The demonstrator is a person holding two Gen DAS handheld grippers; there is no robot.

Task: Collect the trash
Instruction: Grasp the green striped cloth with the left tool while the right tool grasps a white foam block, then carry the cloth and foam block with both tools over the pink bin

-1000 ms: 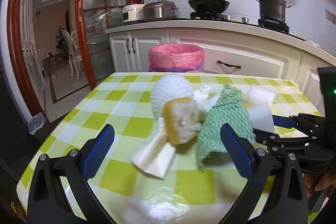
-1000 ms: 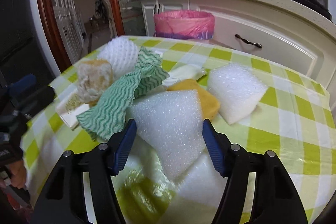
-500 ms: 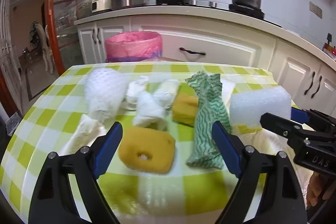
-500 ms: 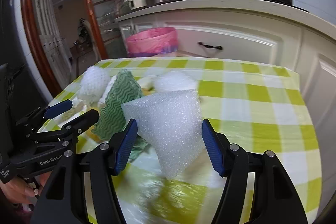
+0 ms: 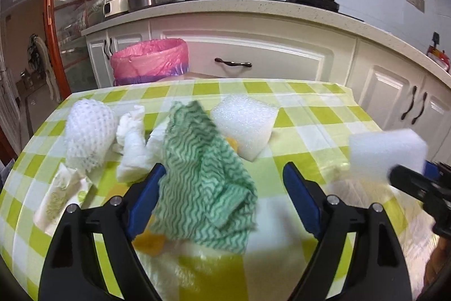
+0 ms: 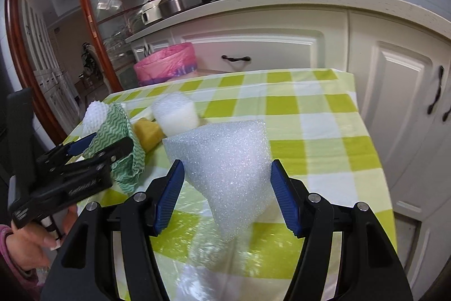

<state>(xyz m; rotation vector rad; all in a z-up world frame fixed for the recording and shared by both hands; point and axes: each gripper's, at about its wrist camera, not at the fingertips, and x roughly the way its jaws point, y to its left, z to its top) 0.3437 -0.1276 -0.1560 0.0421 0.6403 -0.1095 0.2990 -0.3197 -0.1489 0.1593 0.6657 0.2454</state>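
A green wavy cloth (image 5: 208, 188) lies bunched on the checked table (image 5: 310, 114), between the blue pads of my left gripper (image 5: 224, 200). Its jaws are closing; the left pad brushes the cloth and the right pad stands apart from it. A yellow sponge (image 5: 149, 243) peeks out beneath the cloth. My right gripper (image 6: 227, 174) is shut on a white foam wedge (image 6: 228, 168), held above the table to the right of the pile. The pink-lined bin (image 5: 149, 64) stands past the table's far edge.
A white foam block (image 5: 242, 122), crumpled tissue (image 5: 132, 143), a foam net (image 5: 90, 137) and a paper wrapper (image 5: 62, 193) lie on the table's left half. White kitchen cabinets (image 6: 394, 92) run behind and to the right. A hand (image 6: 31, 241) holds the left gripper.
My left gripper swung right from the yellow sponge to over the green cloth, and its jaws narrowed. The right gripper carried the foam wedge up and rightward, away from the pile.
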